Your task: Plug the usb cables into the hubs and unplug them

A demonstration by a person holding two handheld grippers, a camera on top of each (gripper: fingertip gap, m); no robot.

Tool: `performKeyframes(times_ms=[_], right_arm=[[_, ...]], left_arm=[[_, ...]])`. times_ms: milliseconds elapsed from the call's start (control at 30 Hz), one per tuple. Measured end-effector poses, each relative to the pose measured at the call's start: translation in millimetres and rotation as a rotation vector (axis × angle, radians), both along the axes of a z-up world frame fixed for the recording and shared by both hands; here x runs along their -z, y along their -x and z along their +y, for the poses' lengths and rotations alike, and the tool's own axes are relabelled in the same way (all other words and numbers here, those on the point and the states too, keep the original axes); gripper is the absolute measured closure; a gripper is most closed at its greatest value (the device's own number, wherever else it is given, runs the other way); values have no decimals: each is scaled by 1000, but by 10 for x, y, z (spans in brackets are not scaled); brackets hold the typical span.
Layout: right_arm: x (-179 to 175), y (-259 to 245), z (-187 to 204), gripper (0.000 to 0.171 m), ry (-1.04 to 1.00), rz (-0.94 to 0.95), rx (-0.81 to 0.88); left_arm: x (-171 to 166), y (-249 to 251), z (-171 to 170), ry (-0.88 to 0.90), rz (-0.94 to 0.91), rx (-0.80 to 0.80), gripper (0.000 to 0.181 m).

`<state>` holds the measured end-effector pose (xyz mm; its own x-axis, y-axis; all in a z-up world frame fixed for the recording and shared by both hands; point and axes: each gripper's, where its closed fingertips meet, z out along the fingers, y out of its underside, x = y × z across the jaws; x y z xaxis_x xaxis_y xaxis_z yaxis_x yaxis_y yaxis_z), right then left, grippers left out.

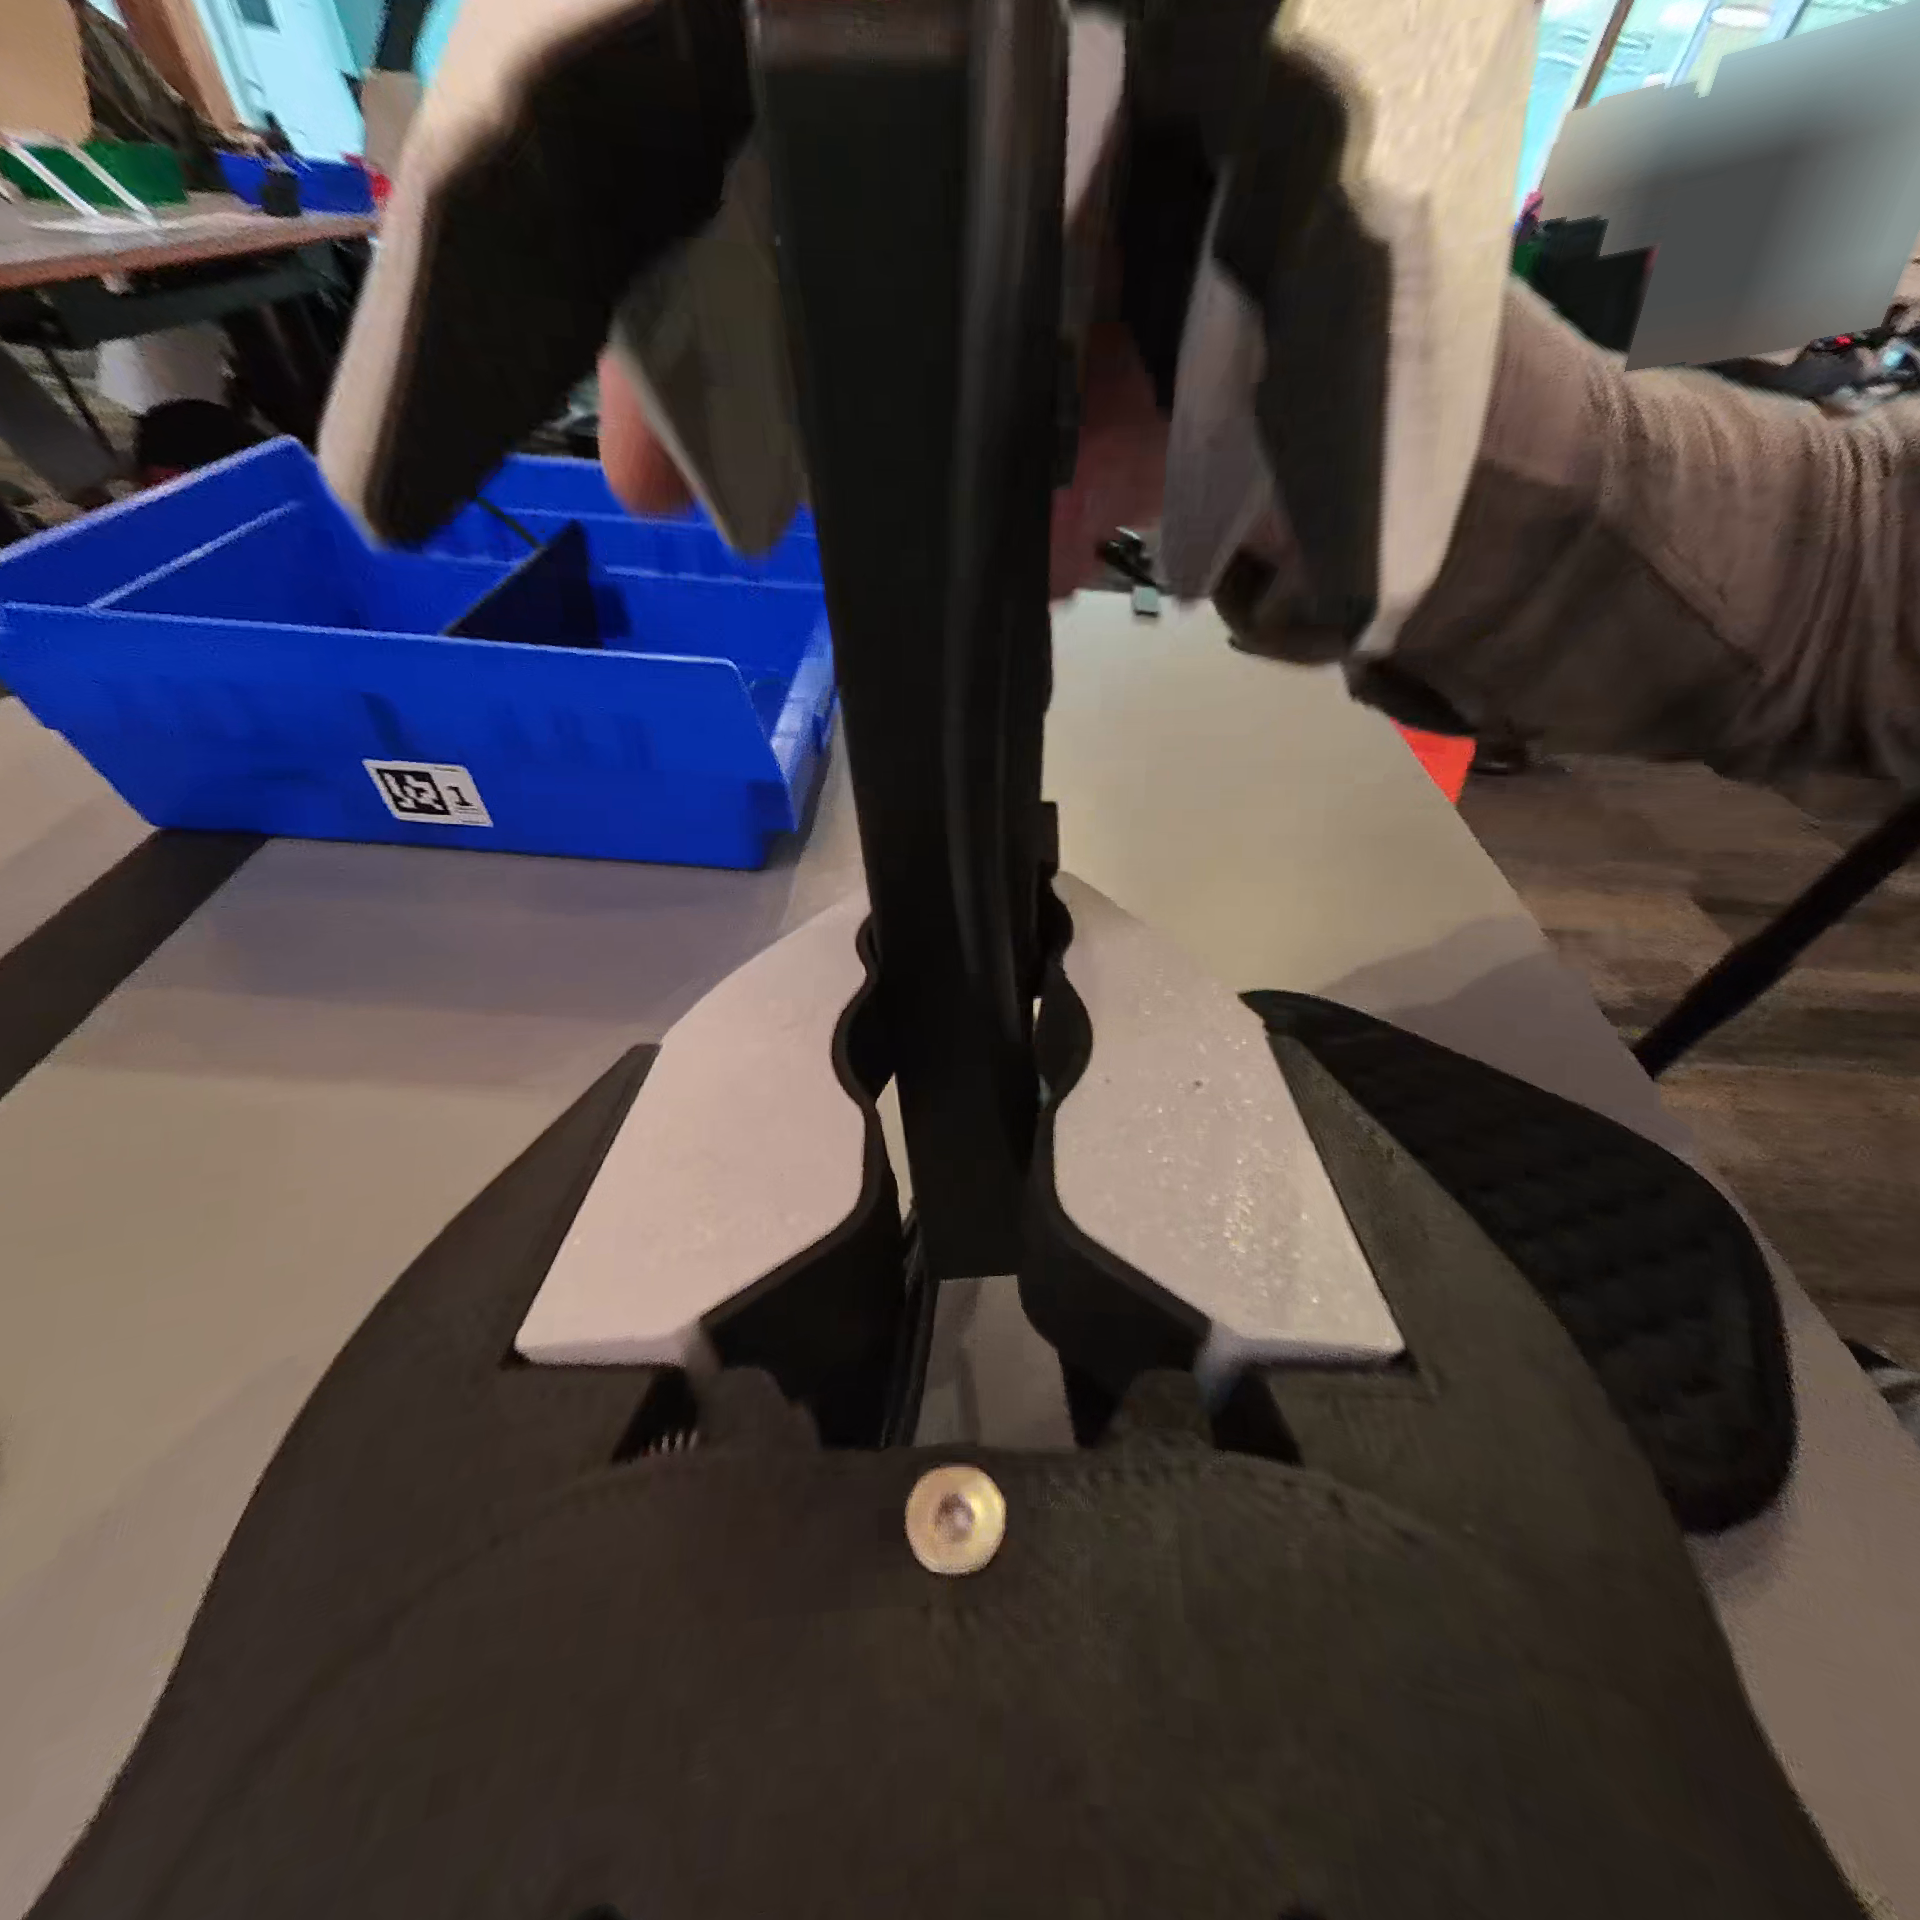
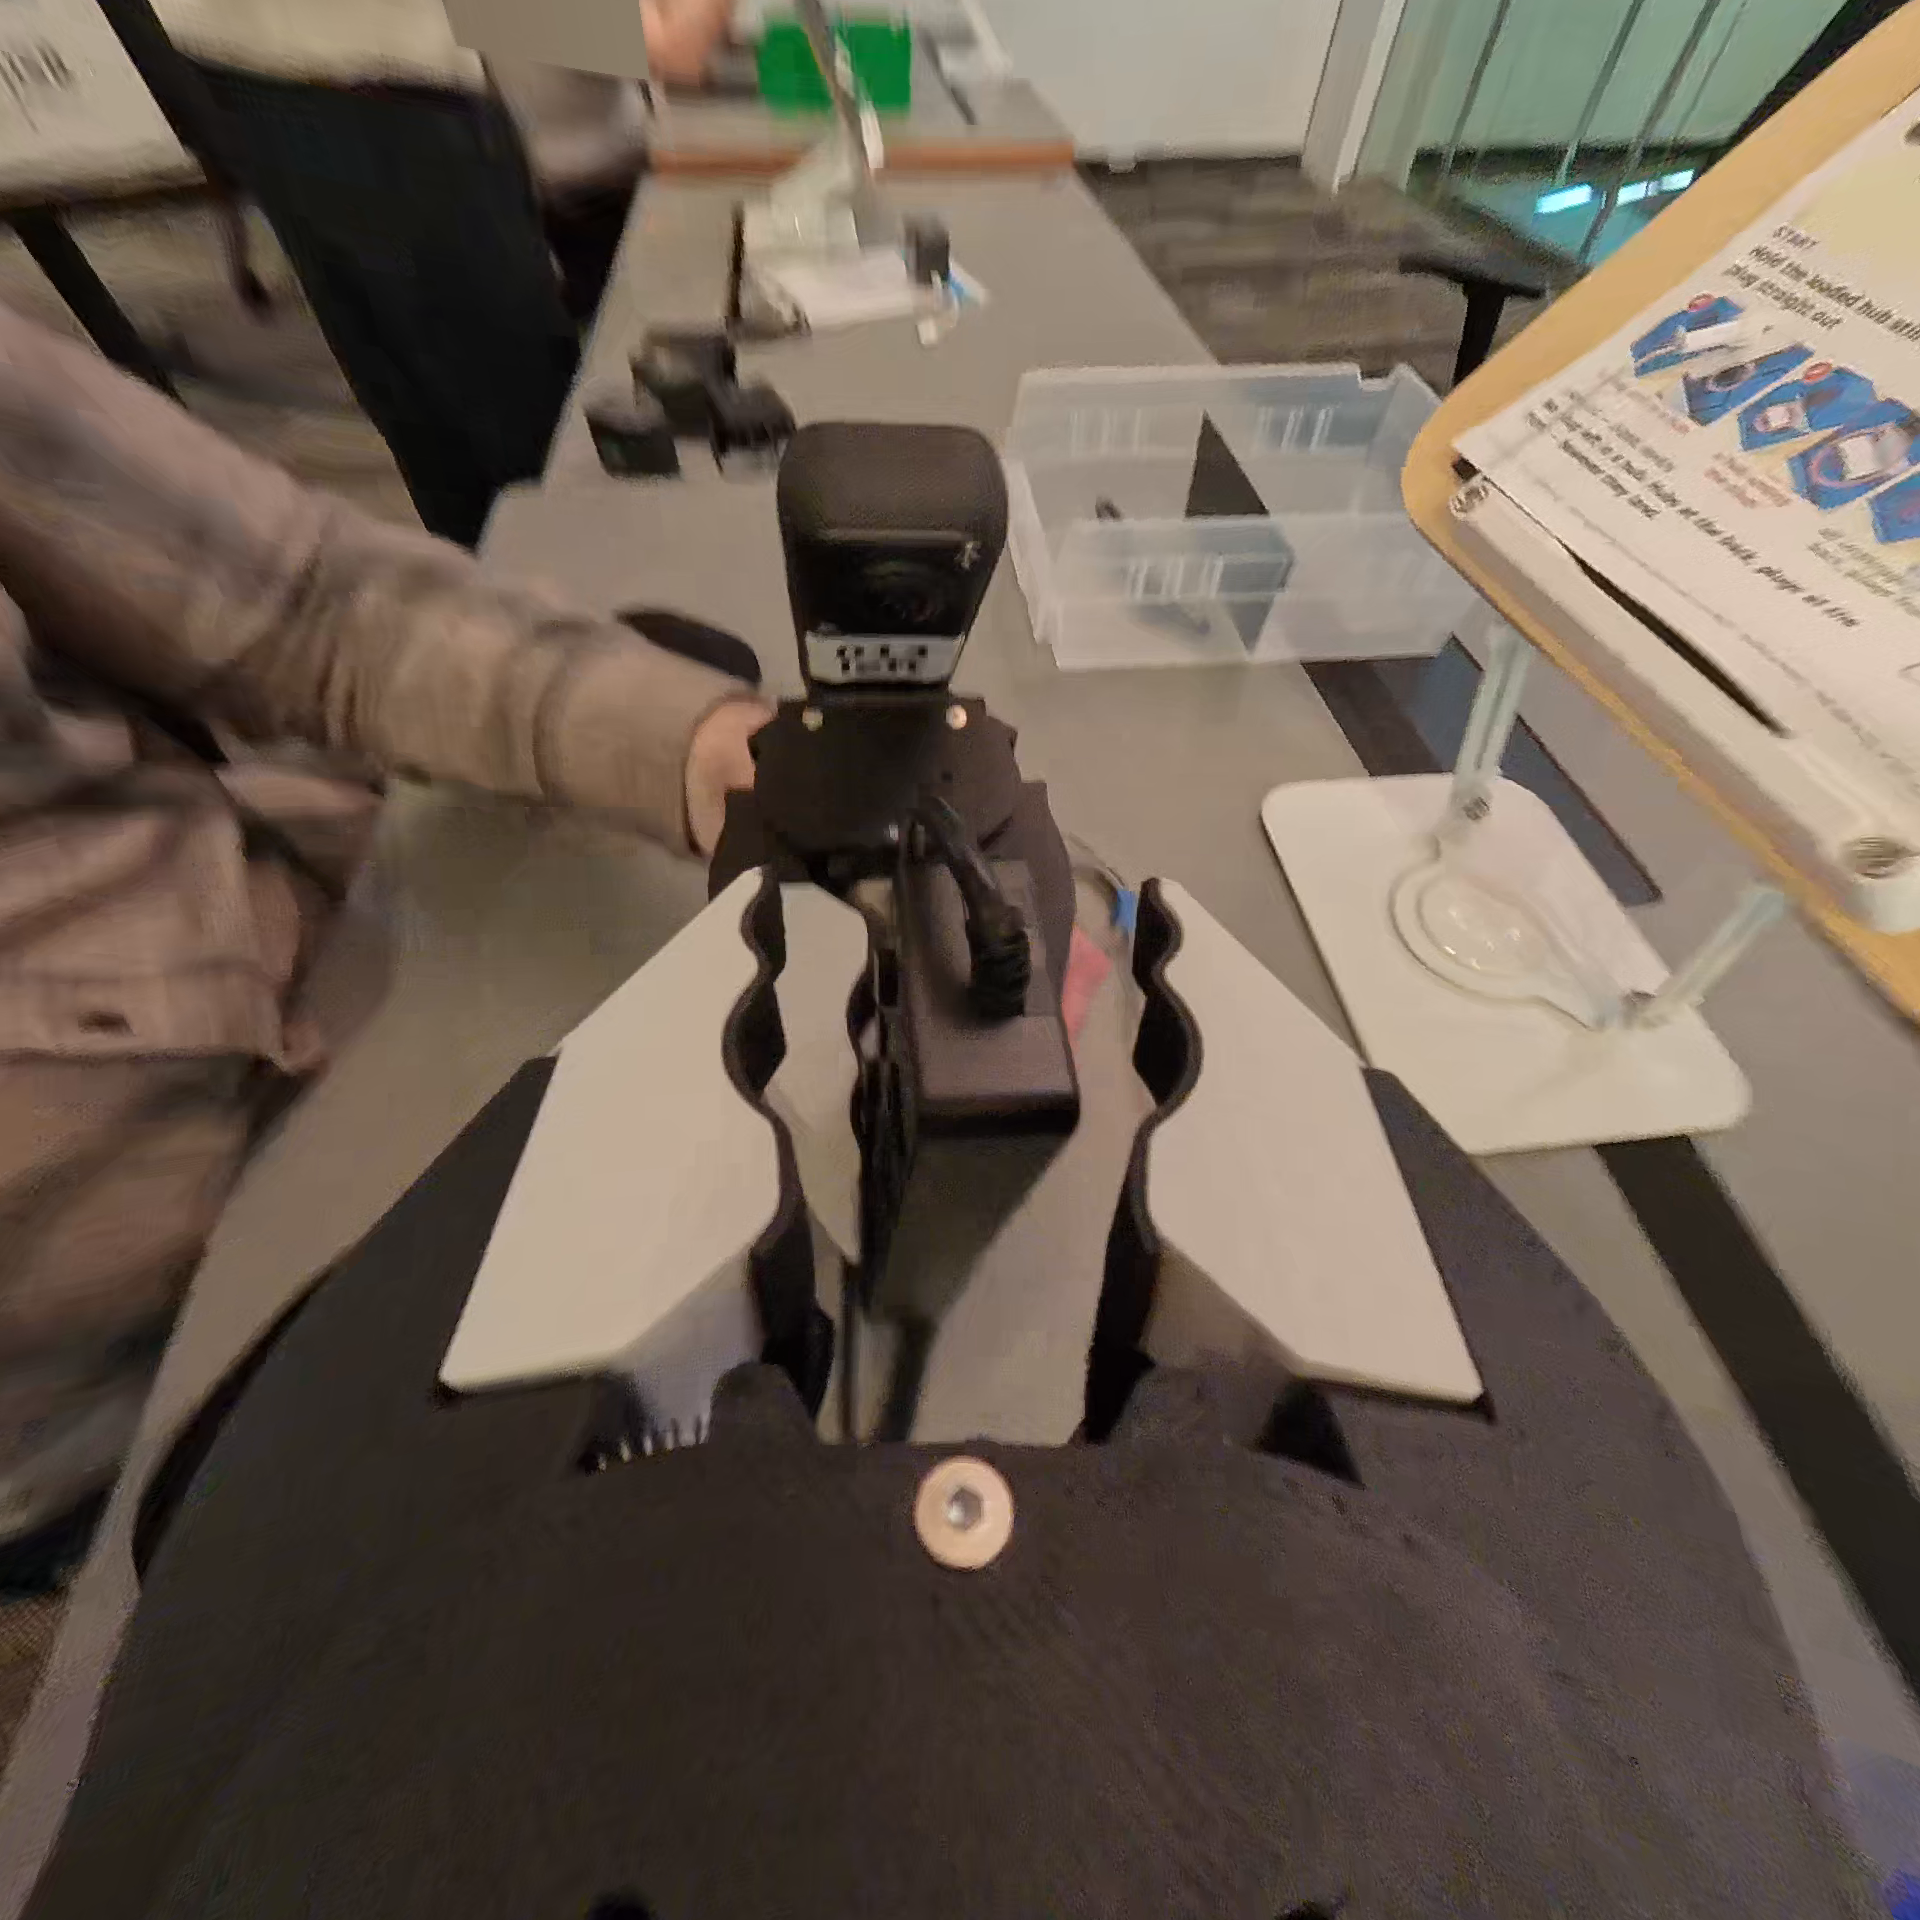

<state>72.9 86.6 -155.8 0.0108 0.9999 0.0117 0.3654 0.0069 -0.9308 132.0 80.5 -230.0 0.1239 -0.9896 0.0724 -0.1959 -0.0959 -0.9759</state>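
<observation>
Left hand-held gripper [image 1: 961,997] clamps hub [image 1: 940,727].

A slim black rectangular USB hub [image 1: 935,727] is held off the grey table, clamped edge-on between the closed fingers of the left gripper [image 1: 961,935], and stretches lengthwise away from them. Its other end [image 2: 992,1081] points into the gap of the wide-apart right gripper [image 2: 956,904], touching neither finger. A thick black USB cable [image 2: 1003,956] with a ribbed collar sits plugged into the hub's upper face and curls back toward the left gripper.
</observation>
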Motion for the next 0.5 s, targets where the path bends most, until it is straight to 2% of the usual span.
performKeyframes(times_ms=[100,233,367,500], right_arm=[[-102,-244,-15,100,-249,-186,-50],[-235,-404,-249,102,-562,-445,-268],[-80,-432,-432,102,-620,-723,-461],[112,-379,-512,101,-604,-845,-559]], left_arm=[[27,49,-34,18,37,78,158],[45,156,-323,32,128,373,158],[-5,241,-485,53,189,593,158],[-30,307,-610,70,218,738,158]])
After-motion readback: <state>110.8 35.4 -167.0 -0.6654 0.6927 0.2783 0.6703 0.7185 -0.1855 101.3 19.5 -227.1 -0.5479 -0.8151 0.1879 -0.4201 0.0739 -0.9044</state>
